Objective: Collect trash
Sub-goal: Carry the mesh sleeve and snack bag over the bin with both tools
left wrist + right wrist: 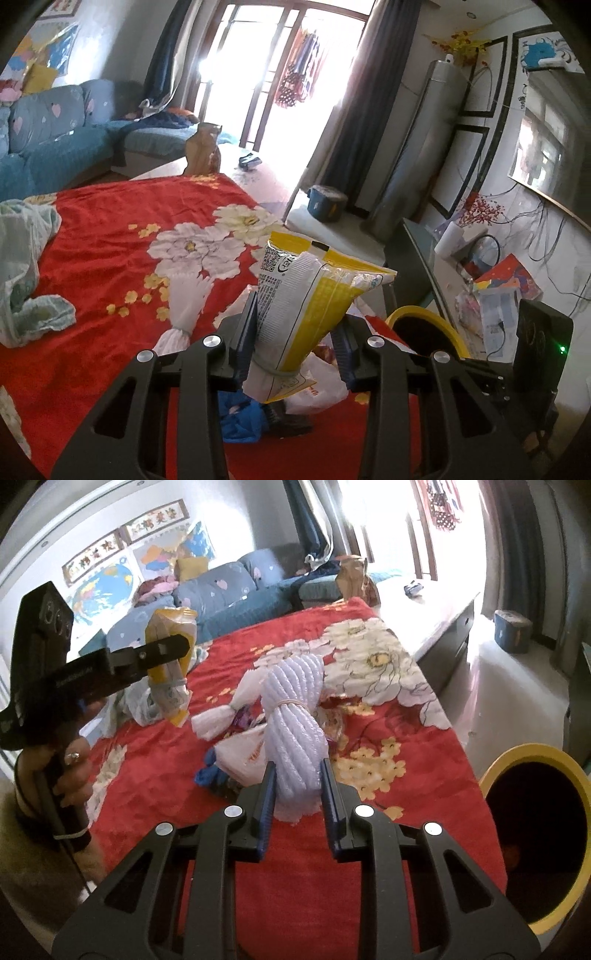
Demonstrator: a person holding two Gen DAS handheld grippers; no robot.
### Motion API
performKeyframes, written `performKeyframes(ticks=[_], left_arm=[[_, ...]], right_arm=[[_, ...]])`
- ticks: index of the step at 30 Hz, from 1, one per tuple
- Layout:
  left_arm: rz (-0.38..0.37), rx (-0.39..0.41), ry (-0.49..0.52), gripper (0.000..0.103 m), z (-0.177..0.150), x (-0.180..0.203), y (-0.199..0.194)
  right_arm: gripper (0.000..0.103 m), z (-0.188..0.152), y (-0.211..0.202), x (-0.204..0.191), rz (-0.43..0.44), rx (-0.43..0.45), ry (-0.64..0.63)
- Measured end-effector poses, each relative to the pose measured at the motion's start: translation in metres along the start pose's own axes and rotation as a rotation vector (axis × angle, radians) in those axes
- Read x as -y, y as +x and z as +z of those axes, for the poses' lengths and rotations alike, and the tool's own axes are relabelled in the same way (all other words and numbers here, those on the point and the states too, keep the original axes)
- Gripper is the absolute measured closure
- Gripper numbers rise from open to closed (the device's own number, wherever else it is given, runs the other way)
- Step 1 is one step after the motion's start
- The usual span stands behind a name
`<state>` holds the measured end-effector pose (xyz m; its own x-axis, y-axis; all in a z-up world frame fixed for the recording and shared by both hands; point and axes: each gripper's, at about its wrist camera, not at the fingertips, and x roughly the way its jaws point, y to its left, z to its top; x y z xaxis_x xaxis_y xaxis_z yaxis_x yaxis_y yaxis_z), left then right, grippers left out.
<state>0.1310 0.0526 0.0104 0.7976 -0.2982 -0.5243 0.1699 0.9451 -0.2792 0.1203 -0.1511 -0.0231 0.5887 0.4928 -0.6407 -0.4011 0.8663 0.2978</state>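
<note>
Two grippers are both full over the red flower-printed blanket (155,775). The left gripper (291,332) is clamped on a yellow-and-white printed plastic snack bag (306,291), lifted clear of the blanket. The right gripper (297,797) squeezes a white foam-net bundle tied with a rubber band (291,723). A yellow-rimmed round bin (535,830) stands at the blanket's right edge; a blue sofa (229,587) lines the far wall.
</note>
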Motion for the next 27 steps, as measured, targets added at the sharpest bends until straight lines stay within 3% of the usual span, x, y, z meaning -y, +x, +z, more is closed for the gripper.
performKeyframes(ticks=[27], left_arm=[[-0.082, -0.027, 0.128, 0.068, 0.001, 0.090, 0.024]], right_arm=[[0.086, 0.003, -0.061, 0.070, -0.126, 0.147, 0.168]])
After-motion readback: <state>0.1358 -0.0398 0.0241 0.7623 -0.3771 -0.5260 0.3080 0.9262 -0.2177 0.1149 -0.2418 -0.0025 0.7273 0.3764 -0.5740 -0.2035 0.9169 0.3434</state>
